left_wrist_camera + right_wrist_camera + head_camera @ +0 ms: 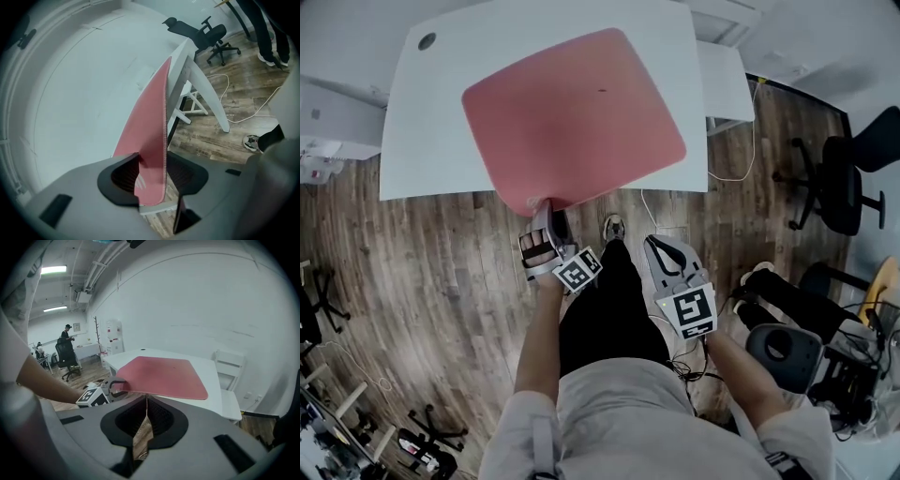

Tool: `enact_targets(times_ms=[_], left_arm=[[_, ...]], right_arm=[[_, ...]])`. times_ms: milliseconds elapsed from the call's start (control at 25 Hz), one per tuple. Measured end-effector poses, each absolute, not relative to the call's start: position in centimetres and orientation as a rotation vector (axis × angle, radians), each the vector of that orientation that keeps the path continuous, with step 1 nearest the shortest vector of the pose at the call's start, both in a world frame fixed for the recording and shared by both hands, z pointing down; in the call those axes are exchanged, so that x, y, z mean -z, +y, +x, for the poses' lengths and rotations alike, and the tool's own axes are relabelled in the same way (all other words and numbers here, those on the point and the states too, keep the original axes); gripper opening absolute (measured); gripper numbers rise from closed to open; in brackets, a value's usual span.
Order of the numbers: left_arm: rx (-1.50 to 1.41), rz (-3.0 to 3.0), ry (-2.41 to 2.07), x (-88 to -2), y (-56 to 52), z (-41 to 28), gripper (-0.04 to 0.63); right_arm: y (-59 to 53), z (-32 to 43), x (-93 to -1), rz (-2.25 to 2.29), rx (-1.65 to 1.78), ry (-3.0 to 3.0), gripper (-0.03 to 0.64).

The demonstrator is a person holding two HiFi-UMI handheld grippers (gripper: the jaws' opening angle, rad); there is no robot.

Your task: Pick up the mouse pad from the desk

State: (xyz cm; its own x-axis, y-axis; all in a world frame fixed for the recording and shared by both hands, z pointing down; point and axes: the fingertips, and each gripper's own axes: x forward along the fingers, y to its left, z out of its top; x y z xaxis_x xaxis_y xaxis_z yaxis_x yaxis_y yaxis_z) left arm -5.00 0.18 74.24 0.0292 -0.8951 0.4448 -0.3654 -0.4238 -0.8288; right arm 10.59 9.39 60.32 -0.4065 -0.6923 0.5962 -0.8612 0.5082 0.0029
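reaching for the mouse pad (572, 117), grip not yet made
the pink mouse pad lies flat on the white desk (422, 141), its near corner hanging past the desk's front edge. the left gripper (546, 208) has its jaws wide with that corner between them, not yet pinching it. the right gripper (657, 247) hangs off the desk, jaws together and empty. closing and lifting look to be what is left.

Mouse pad (574, 117): pink, rounded-rectangular, with one small dark speck. It was tilted above the white desk (422, 141), its near edge raised and overhanging the desk's front edge.
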Motion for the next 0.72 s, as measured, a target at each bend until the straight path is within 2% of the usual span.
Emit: enact_targets(times_ms=[440,600,720], left_arm=[[1.385,-1.840,1.297,-72.5,0.2,-4.7,0.183],[1.377,-1.861,1.283,-70.5,1.2,-4.6,0.042],[1.420,-1.886,1.244,-69.1,0.9,-4.8,0.032]], right_arm=[[9.1,7.9,-60.7,1.158,-0.382,-2.243,0.040],[8.4,7.5,-60.1,1.137,-0.371,-2.252,0.040],[7.3,7.5,-59.6,1.127,-0.362,-2.260,0.040]])
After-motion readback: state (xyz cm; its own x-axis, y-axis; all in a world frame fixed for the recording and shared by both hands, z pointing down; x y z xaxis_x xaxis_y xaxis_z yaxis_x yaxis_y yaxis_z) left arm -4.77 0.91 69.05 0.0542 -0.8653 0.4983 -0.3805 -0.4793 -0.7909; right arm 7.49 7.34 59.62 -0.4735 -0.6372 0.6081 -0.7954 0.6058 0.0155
